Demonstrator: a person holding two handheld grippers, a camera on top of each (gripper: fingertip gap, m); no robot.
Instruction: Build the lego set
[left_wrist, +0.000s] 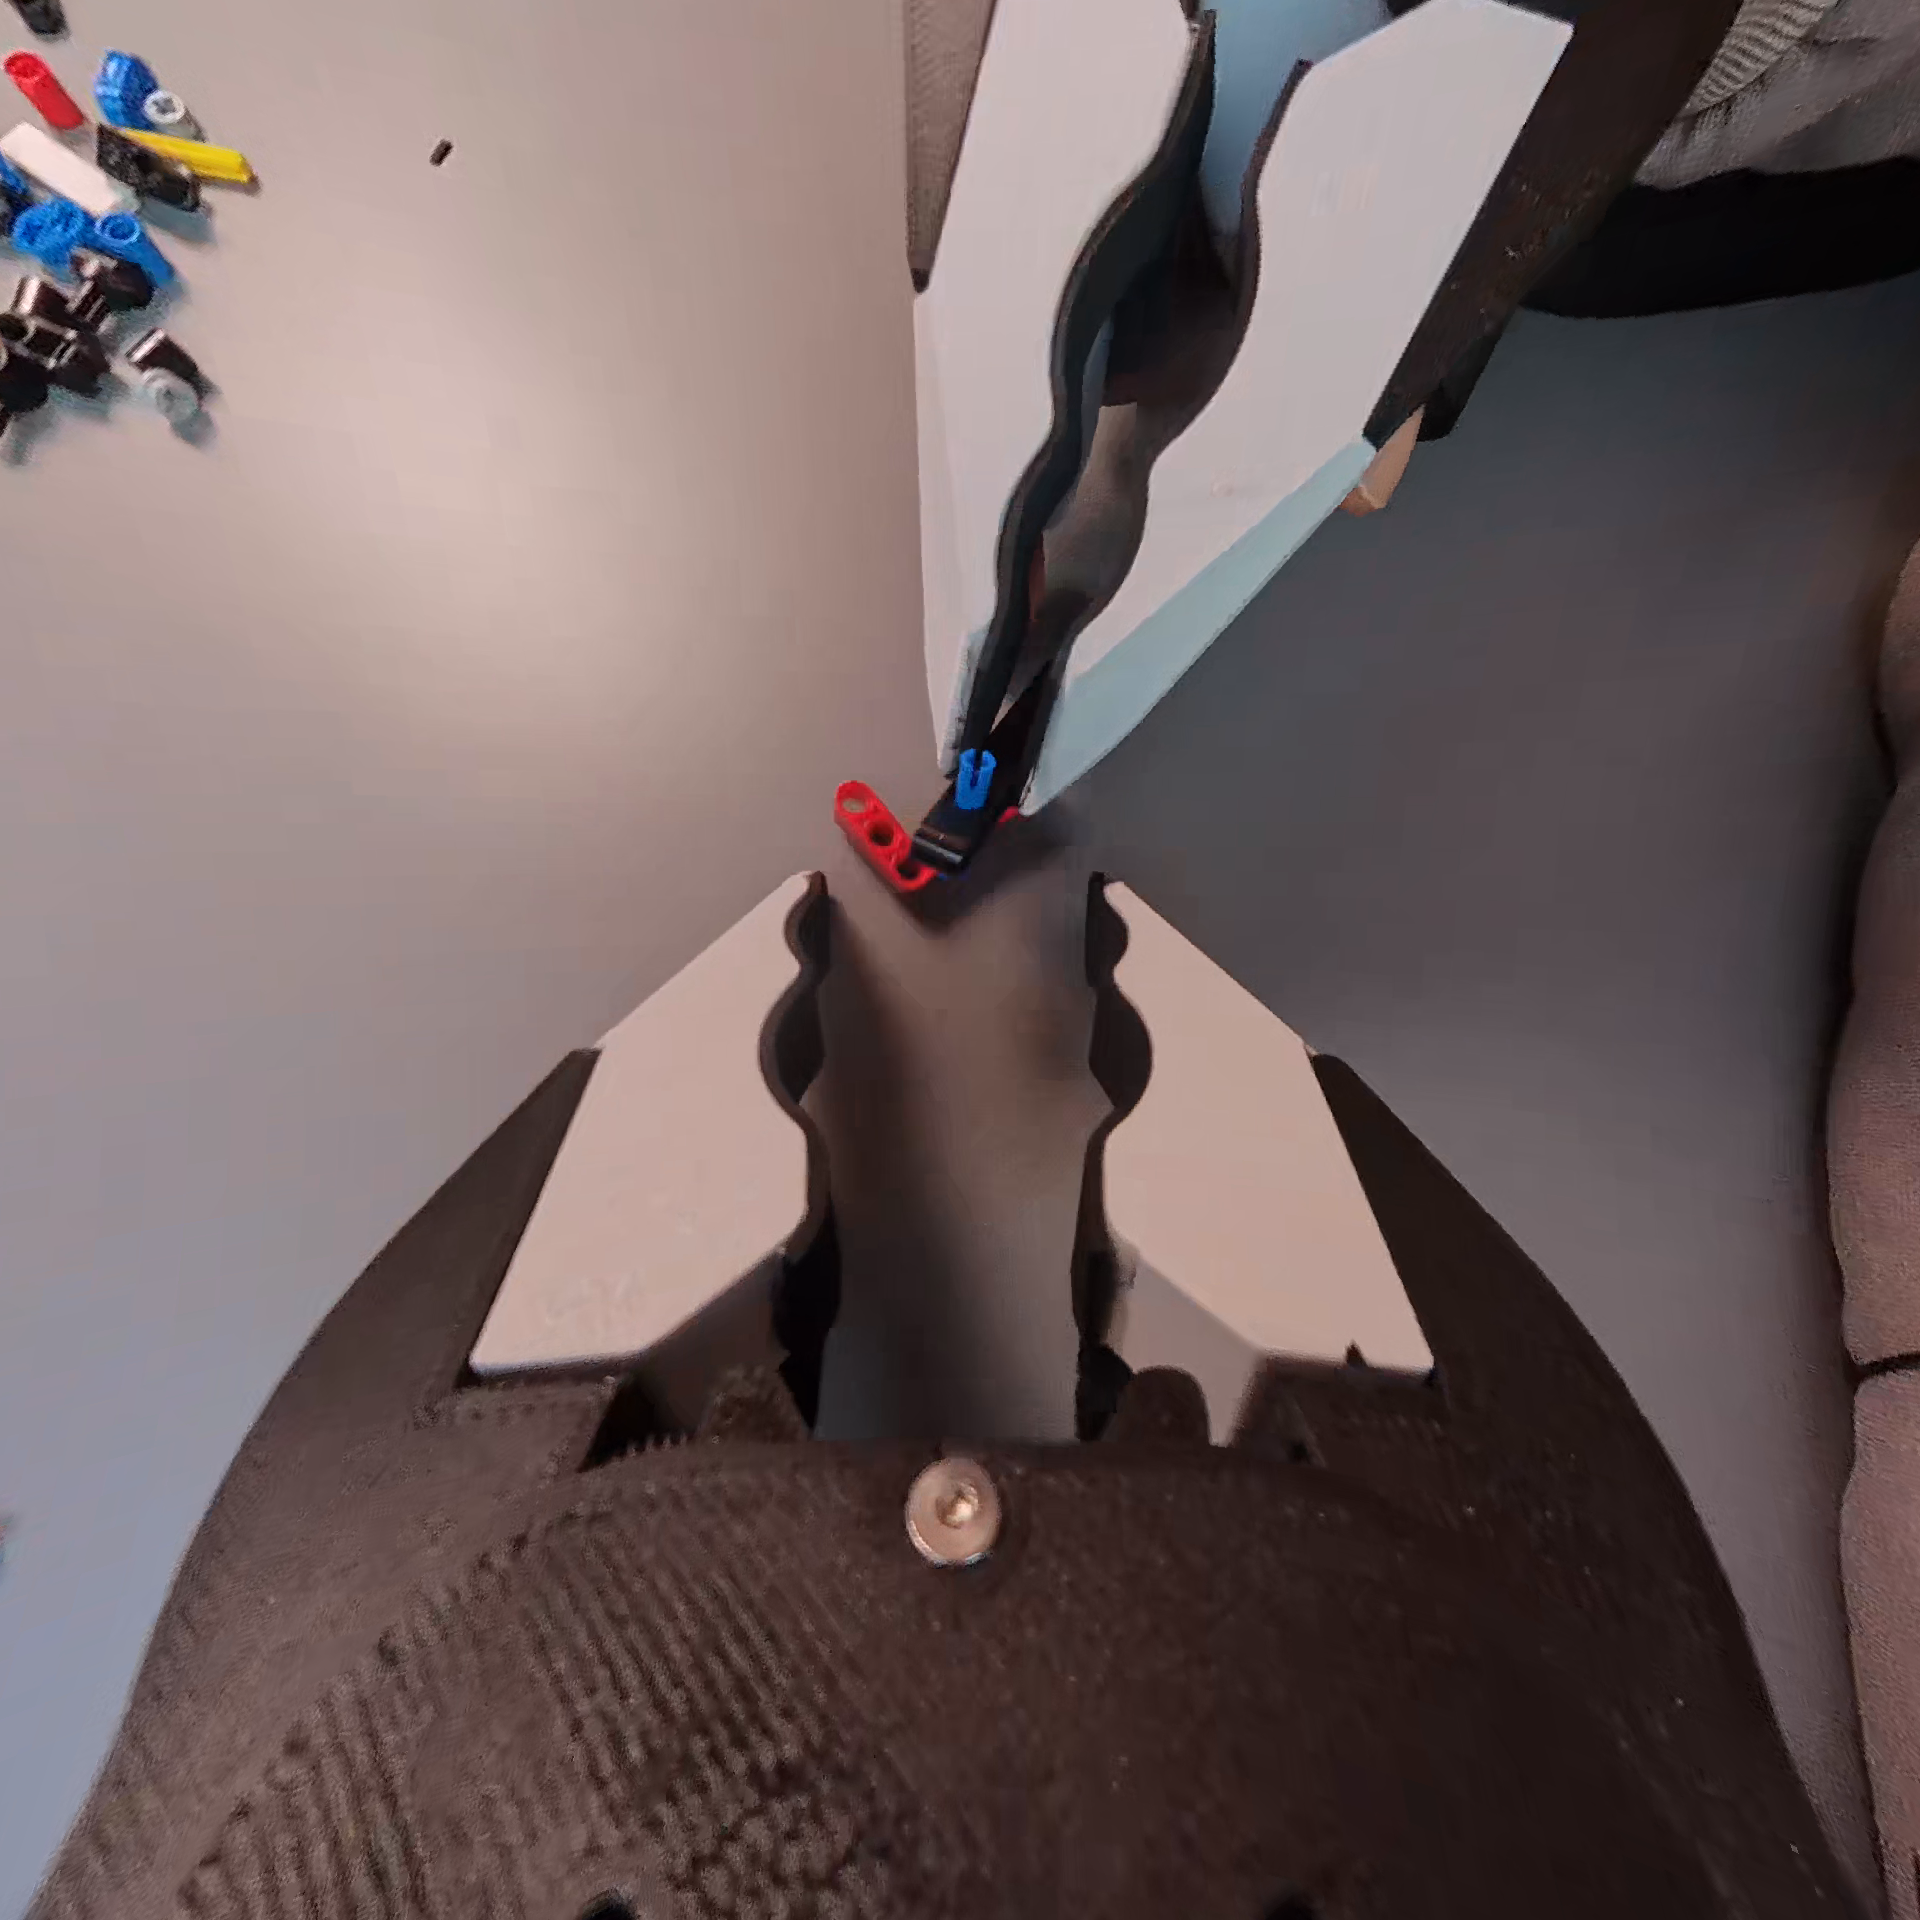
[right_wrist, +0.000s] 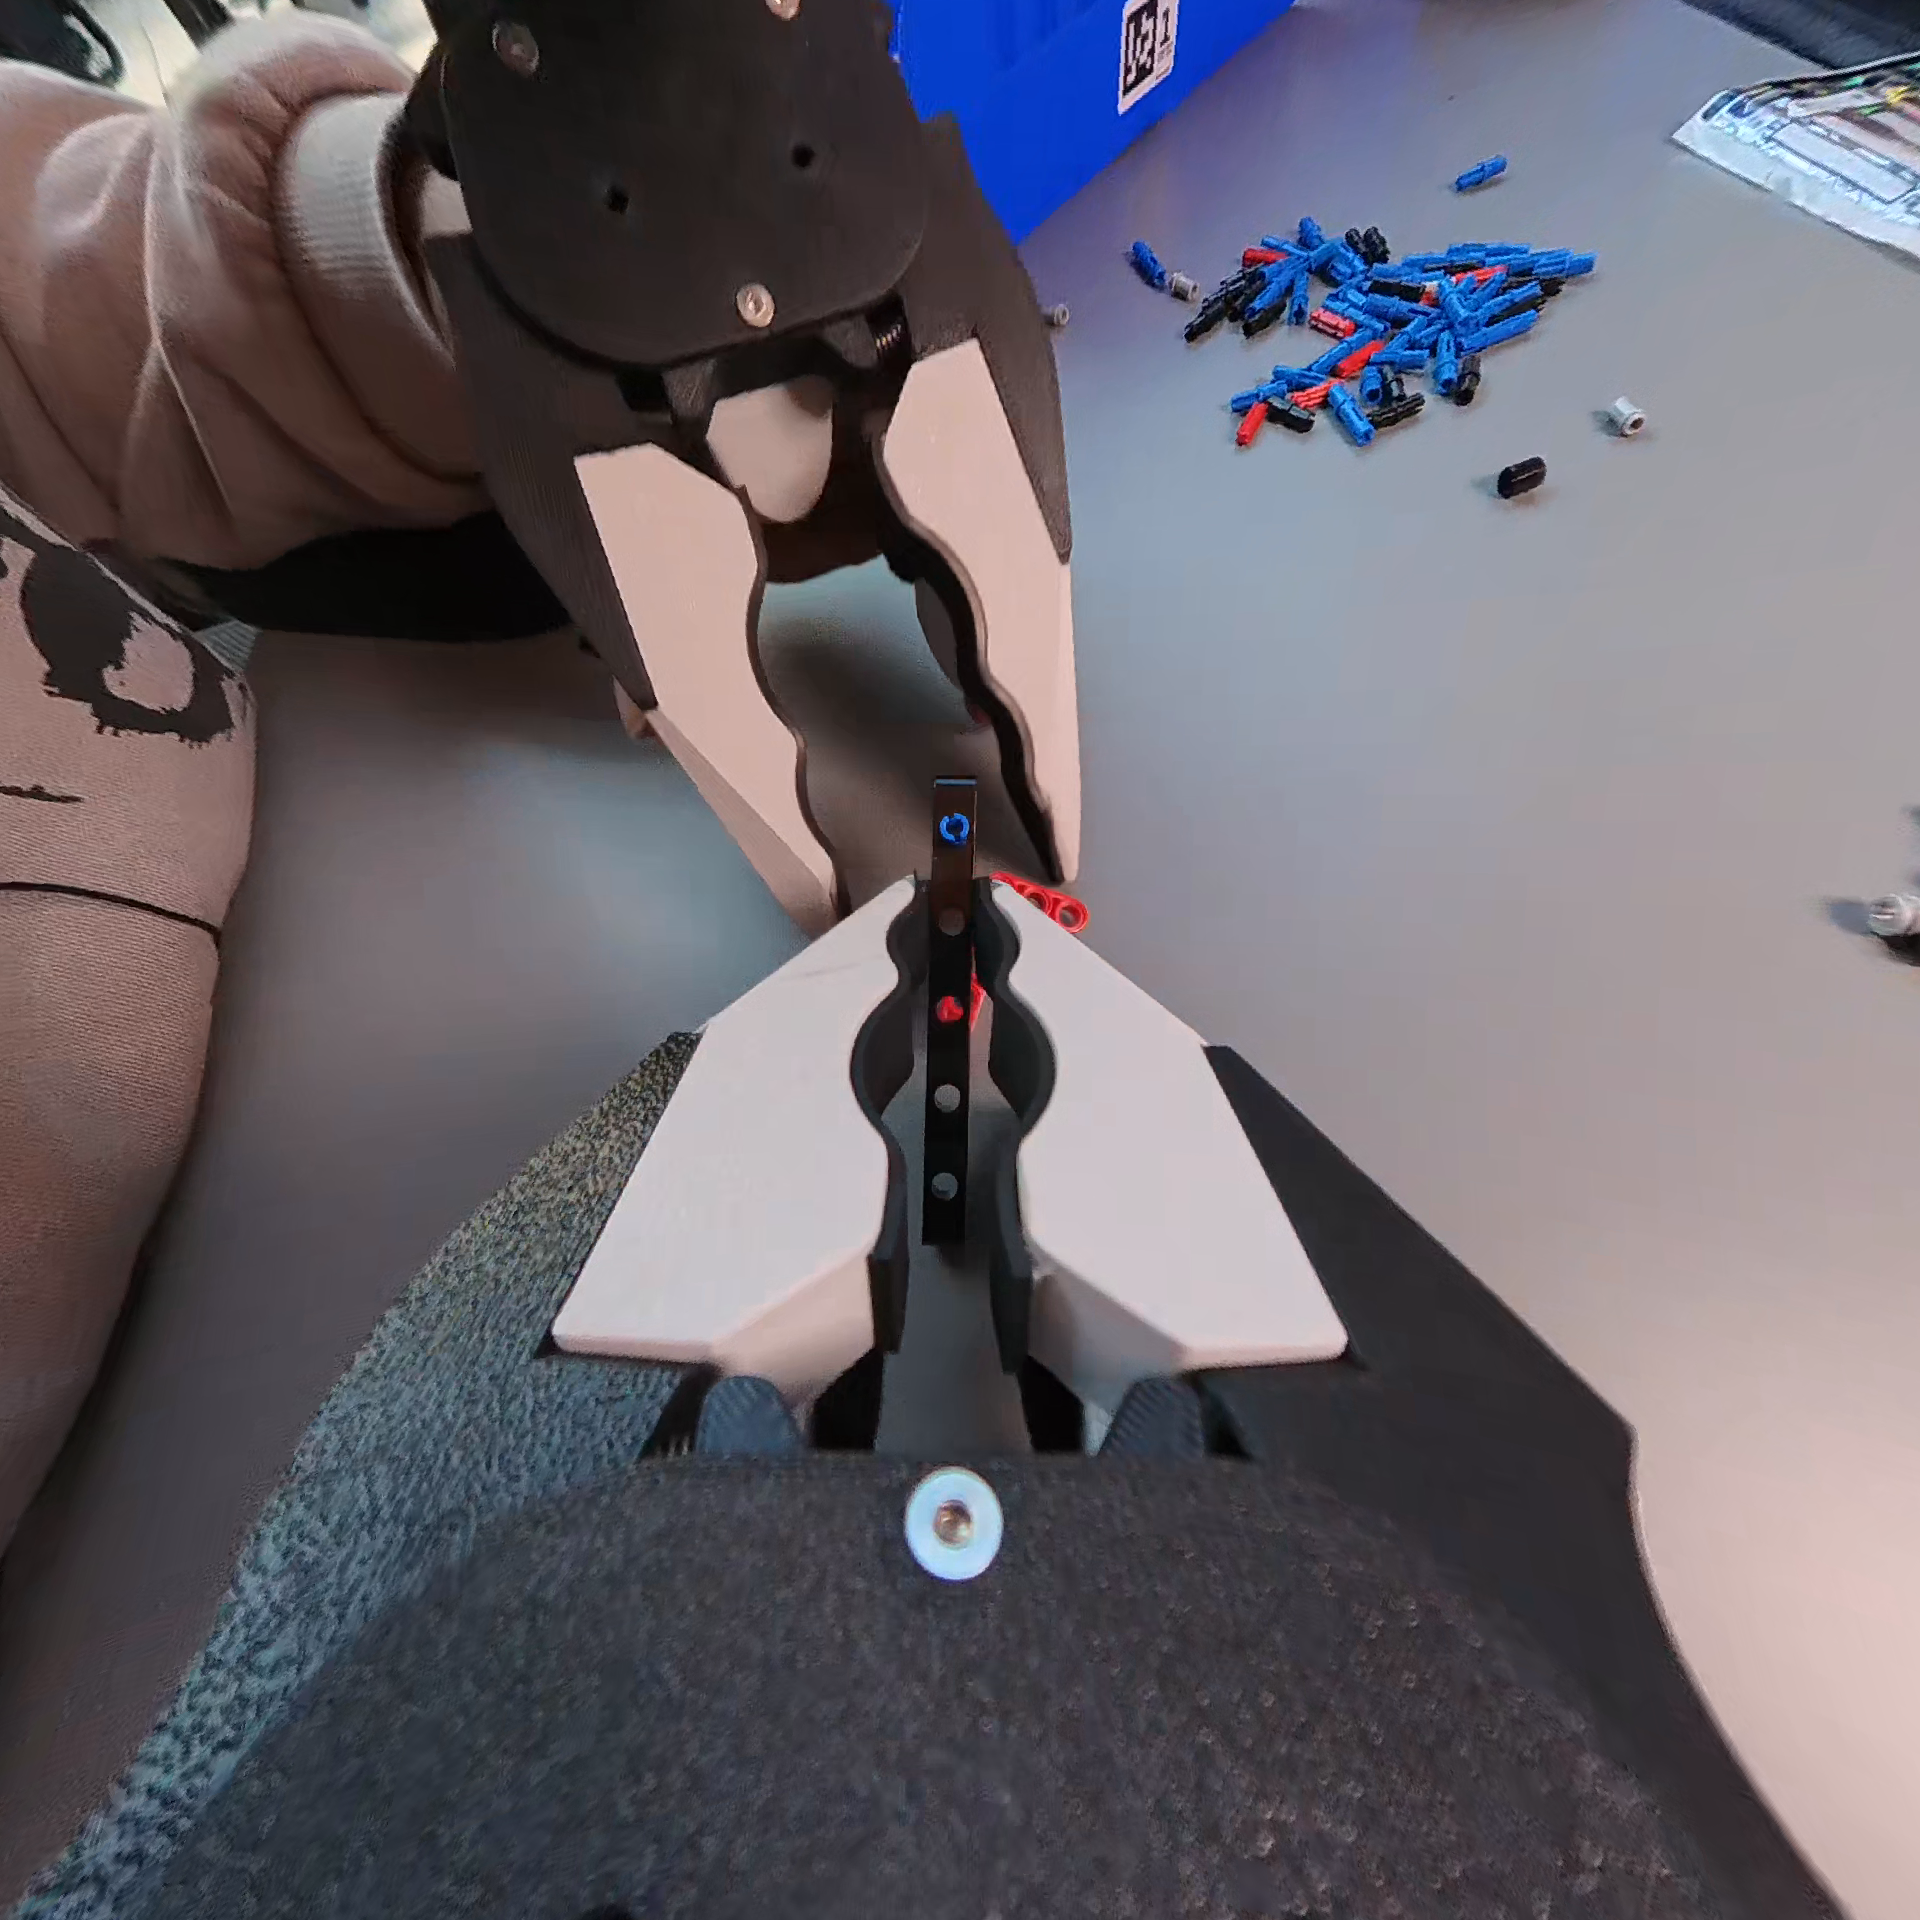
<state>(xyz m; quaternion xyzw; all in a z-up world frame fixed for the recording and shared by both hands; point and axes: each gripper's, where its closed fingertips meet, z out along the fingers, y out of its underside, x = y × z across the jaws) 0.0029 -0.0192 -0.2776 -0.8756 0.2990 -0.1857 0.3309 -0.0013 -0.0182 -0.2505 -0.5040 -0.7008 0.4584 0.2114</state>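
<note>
right gripper (right_wrist: 951, 904) fingers pinching black beam (right_wrist: 950, 1049) | left gripper (left_wrist: 956, 894) fingers spread, empty | red beam (left_wrist: 878, 836) attached, near tabletop (left_wrist: 520, 623)

Grey table (right_wrist: 1351, 831) (scattered lego pins (right_wrist: 1392, 322))

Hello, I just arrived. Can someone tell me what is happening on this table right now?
A person is building a Lego set with two handheld grippers. The right gripper is shut on a black beam that carries a blue pin and is joined to a red beam. The left gripper is open and empty, pointed at the assembly from the opposite side. Loose pins lie in a pile on the grey table.
</note>
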